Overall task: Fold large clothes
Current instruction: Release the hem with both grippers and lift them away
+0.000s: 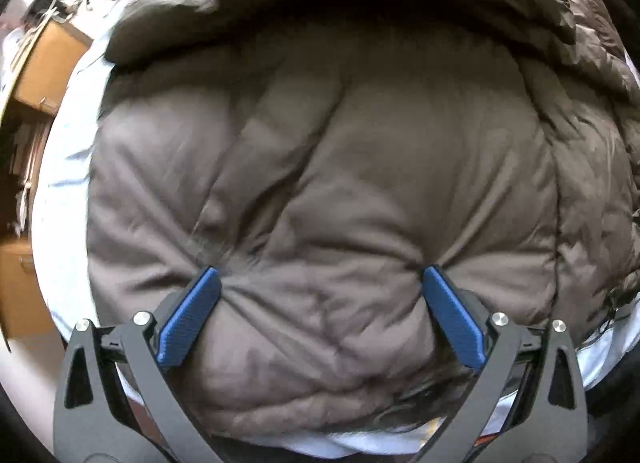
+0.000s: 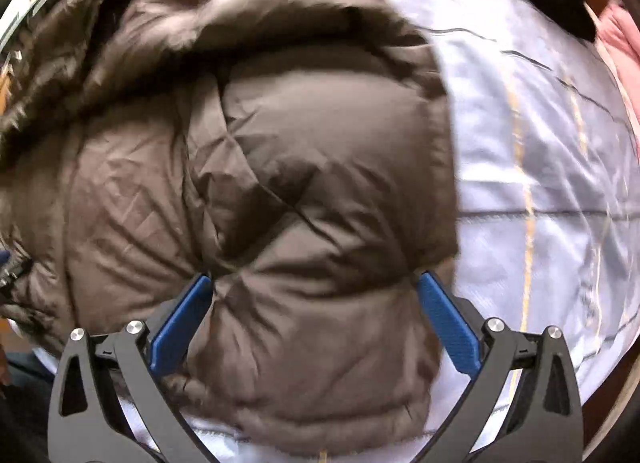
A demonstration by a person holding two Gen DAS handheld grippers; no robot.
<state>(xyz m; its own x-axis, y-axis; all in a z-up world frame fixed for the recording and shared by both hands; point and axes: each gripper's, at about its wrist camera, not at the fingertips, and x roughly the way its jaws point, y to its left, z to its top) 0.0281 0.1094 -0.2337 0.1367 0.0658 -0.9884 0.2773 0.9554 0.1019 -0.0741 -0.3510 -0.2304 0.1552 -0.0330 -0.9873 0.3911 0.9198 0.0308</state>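
A large brown puffer jacket lies bunched on a pale blue bed sheet. My left gripper is open, its blue pads pressing into the near edge of the padding, with a wad of jacket bulging between them. In the right wrist view the same jacket fills the left and middle. My right gripper is also open, its blue pads spread around a fold of the jacket's near right corner. Both views are motion-blurred.
The pale blue sheet with thin yellow and dark lines spreads to the right of the jacket. Wooden furniture stands beyond the bed's left edge. A pink cloth lies at the far right.
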